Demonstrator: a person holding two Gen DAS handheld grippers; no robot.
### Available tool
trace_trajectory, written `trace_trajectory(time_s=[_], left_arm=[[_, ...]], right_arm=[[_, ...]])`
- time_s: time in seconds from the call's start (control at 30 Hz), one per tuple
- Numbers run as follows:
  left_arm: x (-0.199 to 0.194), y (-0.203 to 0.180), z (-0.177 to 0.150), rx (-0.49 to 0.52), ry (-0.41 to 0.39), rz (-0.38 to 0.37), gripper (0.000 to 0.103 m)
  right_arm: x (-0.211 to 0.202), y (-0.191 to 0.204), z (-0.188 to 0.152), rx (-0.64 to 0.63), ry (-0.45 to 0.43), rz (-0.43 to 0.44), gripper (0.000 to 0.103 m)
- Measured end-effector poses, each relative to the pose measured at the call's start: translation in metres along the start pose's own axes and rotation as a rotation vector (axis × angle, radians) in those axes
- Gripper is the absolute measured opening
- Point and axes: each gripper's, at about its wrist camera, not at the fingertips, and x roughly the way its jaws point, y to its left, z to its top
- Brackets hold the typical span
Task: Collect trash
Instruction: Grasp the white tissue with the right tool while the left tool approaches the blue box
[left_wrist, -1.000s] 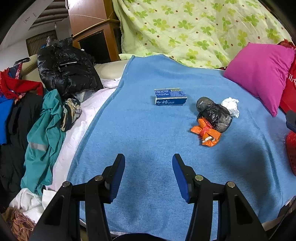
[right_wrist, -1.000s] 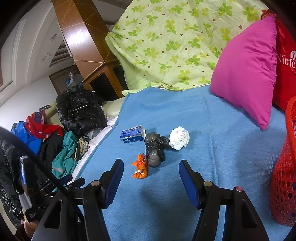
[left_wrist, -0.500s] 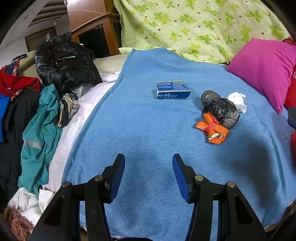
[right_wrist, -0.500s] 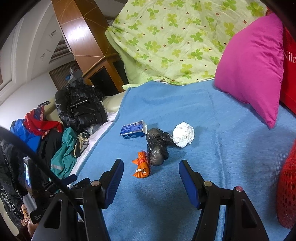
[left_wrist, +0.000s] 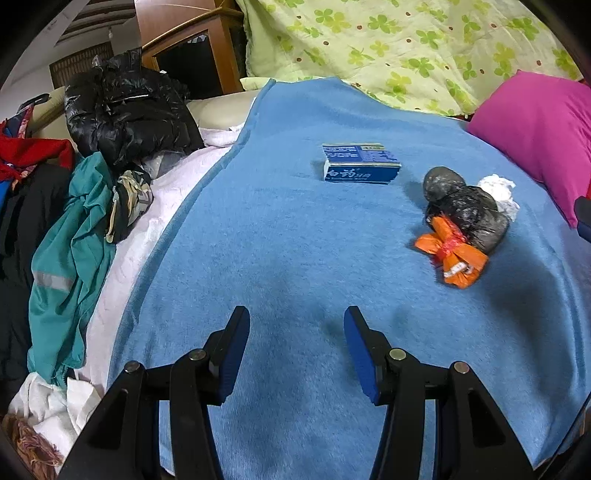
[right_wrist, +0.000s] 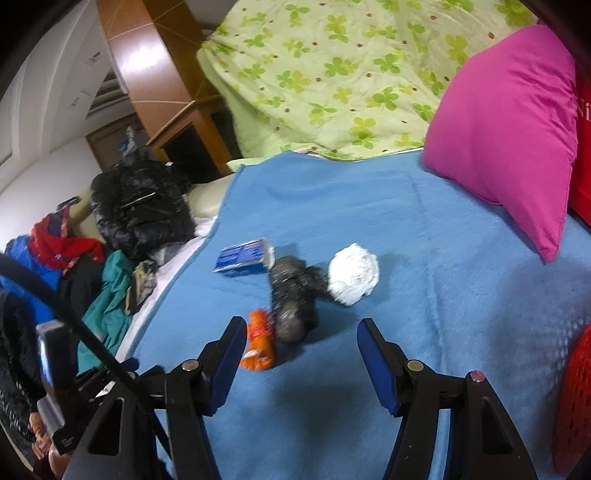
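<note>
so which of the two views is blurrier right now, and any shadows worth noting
Right wrist view is softer: the blue box, black bag and orange wrapper smear with motion blur. Left wrist view is sharp, print on the box legible, with soft gripper shadows on the blue blanket. Both bend edges, fisheye-style.

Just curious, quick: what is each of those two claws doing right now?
Left gripper: open, holding nothing.
Right gripper: open, holding nothing.
</note>
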Motion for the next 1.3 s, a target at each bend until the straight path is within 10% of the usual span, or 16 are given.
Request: trace_trajectory(time_s=[0.3,0.97,1.3], left_arm=[[0.028,0.000,0.053,0.065,-0.055,-0.072,0.054],[0.121,-0.063,0.169,0.587,-0.037,-0.361,0.075],[0.140,-0.075,0.161,0.667,-0.005,-0.386,0.076]], right_arm=[[0.045,-0.038,0.019,0.101,0.036,-0.059,0.066],[0.129,-0.067,0.043,0.309,0.103,0.026,0.064],[0.139,-0.057,0.040,0.243,0.134,-0.012,0.036]])
